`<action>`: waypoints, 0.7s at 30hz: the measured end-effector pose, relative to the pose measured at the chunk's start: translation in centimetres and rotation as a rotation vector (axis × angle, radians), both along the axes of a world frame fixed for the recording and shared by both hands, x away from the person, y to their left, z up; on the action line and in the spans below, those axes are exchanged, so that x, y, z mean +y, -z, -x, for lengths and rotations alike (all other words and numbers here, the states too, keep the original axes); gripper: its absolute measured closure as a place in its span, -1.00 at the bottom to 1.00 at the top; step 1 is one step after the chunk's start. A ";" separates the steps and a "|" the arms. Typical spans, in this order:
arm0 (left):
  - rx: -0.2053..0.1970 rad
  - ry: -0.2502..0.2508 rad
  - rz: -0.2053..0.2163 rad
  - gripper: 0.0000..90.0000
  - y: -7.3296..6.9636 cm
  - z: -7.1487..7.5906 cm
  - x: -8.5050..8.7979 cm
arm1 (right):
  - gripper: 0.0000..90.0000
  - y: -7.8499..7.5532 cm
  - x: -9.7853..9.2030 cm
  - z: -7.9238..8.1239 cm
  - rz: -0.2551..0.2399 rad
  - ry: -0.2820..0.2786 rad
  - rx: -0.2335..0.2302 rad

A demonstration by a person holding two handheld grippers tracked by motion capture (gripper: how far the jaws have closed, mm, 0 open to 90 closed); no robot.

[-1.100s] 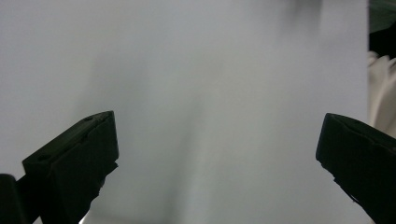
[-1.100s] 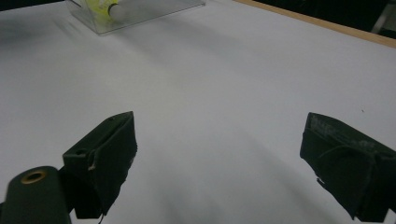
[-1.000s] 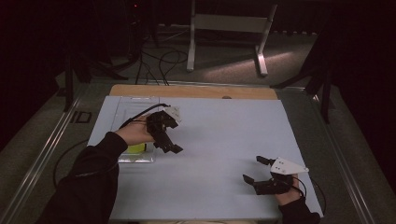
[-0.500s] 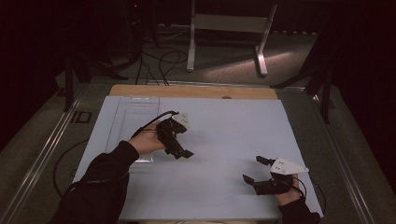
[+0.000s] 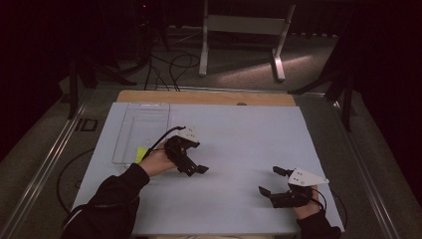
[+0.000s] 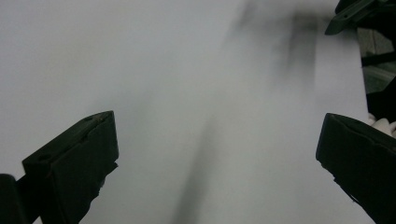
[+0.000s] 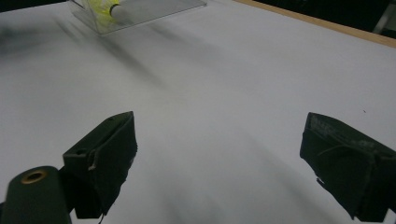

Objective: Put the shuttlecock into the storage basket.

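Both jaw pairs stand wide apart, holding nothing: left gripper [image 5: 191, 162] just right of the clear tray [image 5: 144, 124], right gripper [image 5: 278, 184] well apart. A yellow thing [image 5: 141, 152], perhaps a light, slick marker, lies in the tray's near end; grip mid-body.

A clear plastic tray [image 5: 142, 130] lies at the table's left, a yellow object [image 5: 141, 152] inside its near end.

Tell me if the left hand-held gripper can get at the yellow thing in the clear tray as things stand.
Probably yes. The left hand-held gripper is open and holds nothing, beside the clear tray, whose top looks open. The yellow thing lies at the tray's near end, by the left hand, with nothing between them.
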State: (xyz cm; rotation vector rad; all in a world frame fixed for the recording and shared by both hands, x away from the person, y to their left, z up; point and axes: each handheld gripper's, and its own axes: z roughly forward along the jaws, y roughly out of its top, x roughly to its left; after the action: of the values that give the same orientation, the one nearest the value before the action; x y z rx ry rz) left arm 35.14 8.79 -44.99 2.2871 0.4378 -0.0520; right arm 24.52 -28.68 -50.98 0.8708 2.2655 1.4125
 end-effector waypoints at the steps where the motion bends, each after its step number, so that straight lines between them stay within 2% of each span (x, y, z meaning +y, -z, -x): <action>1: -0.005 -0.006 0.005 -1.00 0.1 0.2 0.1 | -0.76 0.0 0.0 0.0 0.002 -0.001 -0.002; 3: -0.010 -0.011 0.018 -1.00 0.3 0.6 0.3 | -0.76 0.0 0.0 0.0 0.001 -0.001 -0.002; 7: -0.036 -0.018 0.017 -1.00 0.8 1.4 0.5 | -0.76 0.0 0.0 0.0 0.003 0.001 -0.002; 11: -0.039 -0.025 0.022 -1.00 1.4 2.0 0.8 | -0.76 0.0 0.0 0.0 0.003 -0.004 -0.004; 13: -0.075 -0.038 0.023 -1.00 1.5 2.4 0.9 | -0.76 0.0 0.0 0.0 0.001 0.000 -0.001; 14: -0.078 -0.039 0.029 -1.00 1.4 2.6 0.9 | -0.76 0.0 0.0 0.0 0.003 -0.001 -0.002; 17: -0.078 -0.026 0.043 -1.00 1.2 3.2 1.0 | -0.76 0.1 0.0 -0.1 0.006 -0.004 -0.003; 19: -0.101 -0.029 0.042 -1.00 1.2 3.8 1.0 | -0.76 0.0 0.1 0.0 0.005 -0.007 -0.004; 21: -0.103 -0.015 0.047 -1.00 1.3 4.3 1.1 | -0.76 0.0 0.1 0.0 0.005 -0.007 -0.002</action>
State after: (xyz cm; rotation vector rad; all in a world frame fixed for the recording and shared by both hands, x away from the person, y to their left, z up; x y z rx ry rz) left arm 30.83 9.85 -46.26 2.2288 0.3956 0.0625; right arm 24.51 -28.60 -50.98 0.8602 2.2712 1.4096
